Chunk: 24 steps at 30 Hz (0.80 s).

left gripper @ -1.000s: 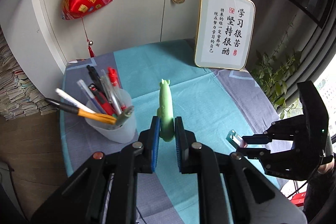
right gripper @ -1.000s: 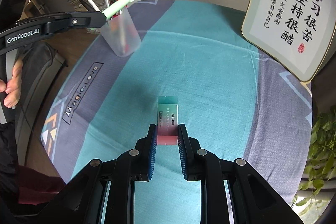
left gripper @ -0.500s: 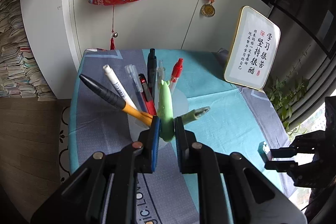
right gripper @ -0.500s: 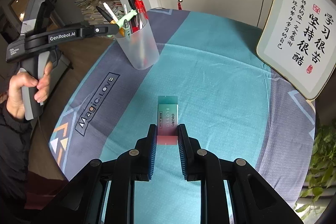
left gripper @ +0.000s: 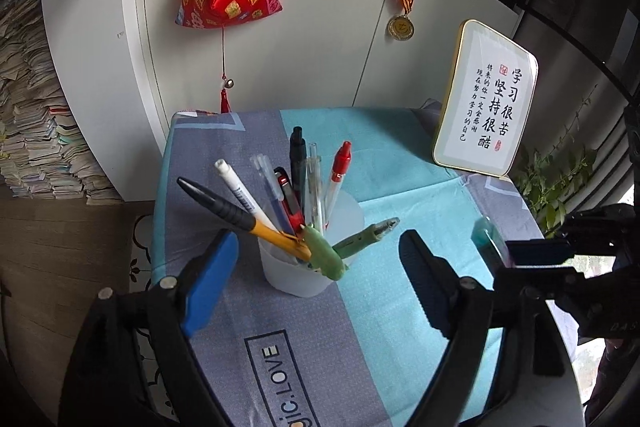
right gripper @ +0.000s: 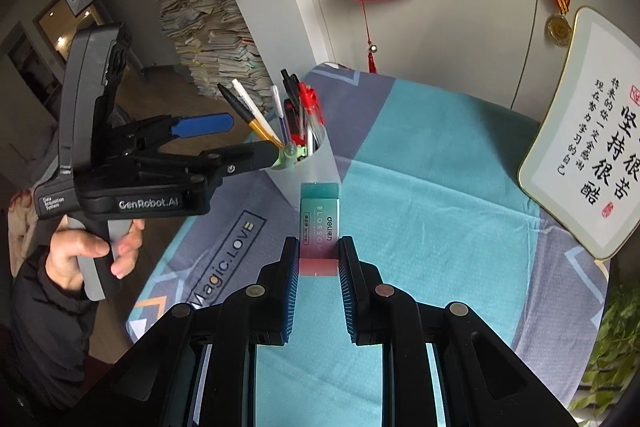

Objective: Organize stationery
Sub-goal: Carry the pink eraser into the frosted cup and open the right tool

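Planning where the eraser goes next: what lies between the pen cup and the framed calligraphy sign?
Only bare tablecloth between the pen cup and the framed sign; the right wrist view shows it.

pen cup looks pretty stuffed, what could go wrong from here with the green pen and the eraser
1. The green pen leans on the rim of the pen cup, not sunk in; the left gripper is opening with nothing between its pads, so the pen may tip out.
2. The cup is crowded with splayed pens, so the eraser held by the right gripper could catch on them or nudge the light cup over.
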### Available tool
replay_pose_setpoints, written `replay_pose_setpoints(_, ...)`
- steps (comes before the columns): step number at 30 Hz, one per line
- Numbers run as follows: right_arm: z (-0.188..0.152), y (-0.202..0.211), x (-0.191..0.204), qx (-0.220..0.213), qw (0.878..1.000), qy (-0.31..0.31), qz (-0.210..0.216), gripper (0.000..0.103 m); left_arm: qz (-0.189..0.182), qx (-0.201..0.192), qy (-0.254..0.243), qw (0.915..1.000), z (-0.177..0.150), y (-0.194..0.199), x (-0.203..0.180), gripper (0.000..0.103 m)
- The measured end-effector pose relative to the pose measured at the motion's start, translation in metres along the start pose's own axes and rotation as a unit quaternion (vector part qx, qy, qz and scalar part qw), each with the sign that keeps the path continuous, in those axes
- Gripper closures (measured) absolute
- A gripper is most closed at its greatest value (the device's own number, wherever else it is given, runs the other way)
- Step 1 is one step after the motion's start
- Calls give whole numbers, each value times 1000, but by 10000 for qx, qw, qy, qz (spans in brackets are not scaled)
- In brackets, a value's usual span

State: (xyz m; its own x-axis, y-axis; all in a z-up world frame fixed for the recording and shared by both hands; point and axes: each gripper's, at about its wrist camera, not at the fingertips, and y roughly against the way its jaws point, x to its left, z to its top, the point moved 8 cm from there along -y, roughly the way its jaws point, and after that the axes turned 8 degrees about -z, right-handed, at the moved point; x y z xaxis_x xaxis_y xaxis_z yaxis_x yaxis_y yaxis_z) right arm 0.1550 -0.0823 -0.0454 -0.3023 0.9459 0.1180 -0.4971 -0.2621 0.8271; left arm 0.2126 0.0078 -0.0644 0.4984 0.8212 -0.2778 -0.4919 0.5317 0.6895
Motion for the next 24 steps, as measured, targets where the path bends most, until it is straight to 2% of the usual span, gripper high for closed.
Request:
replay_pose_setpoints(4, 23, -1, 16, 11, 9997, 81, 238, 82, -15, -143, 88, 9999, -1, 20, 4, 21)
replay_pose_setpoints(8, 39, -10, 35, 161, 9980, 147, 593, 82, 136, -413, 172, 9989, -3, 46, 13, 20)
replay_pose_setpoints(13, 47, -26, 42, 386, 9971, 99, 644, 82, 530, -455, 155, 9974, -8, 61, 27, 19)
replay_pose_setpoints(20, 52, -42, 45, 572, 9959, -43, 702, 82, 524, -492, 183, 9972, -9, 66, 33, 19)
replay_pose_setpoints(24, 56, -51, 42, 638, 9962, -128, 588, 82, 624, -477, 117, 9968, -11, 67, 33, 19)
